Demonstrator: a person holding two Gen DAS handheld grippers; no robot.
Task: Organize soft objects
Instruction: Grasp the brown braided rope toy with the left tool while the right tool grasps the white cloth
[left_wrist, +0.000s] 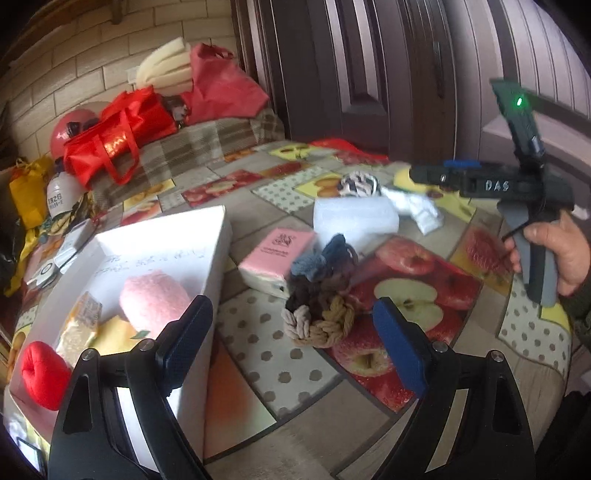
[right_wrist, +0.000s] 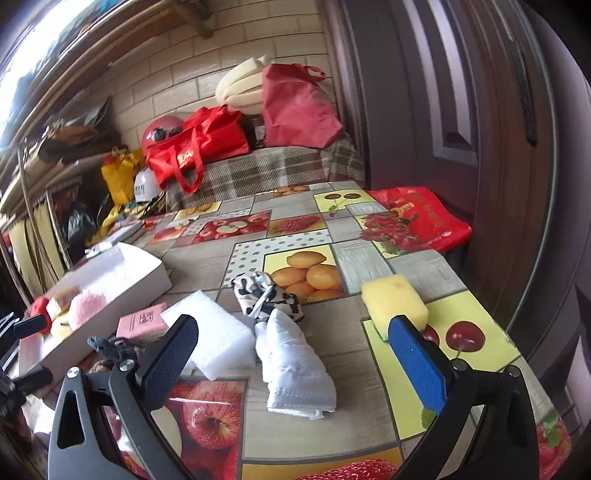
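A heap of braided rope rings (left_wrist: 317, 295), grey, brown and tan, lies on the surface (left_wrist: 295, 369) just right of the white box (left_wrist: 207, 258), which holds a fuzzy pink roll (left_wrist: 153, 301), a red cloth ball (left_wrist: 42, 373) and a crinkly wrapped packet (left_wrist: 79, 328). Behind the heap a pink tissue pack (left_wrist: 275, 258) touches it, and a block of white foam (right_wrist: 210, 332) sits farther back.

The left hand-held gripper (left_wrist: 291, 332) hovers low over the heap, fingers spread wide, holding nothing. The right hand-held gripper (right_wrist: 295, 350) is also spread apart and empty, aimed at a folded white quilted cloth (right_wrist: 295, 358) that lies between its fingers' lines, touching a knotted black-and-white patterned cloth (right_wrist: 266, 295). A porous yellow sponge (right_wrist: 393, 301) lies just beyond its blue right pad (right_wrist: 417, 362). In the left view, the person's right hand (left_wrist: 561, 254) grips the pistol-style handle upright.

The surface wears a glossy fruit-print cover.
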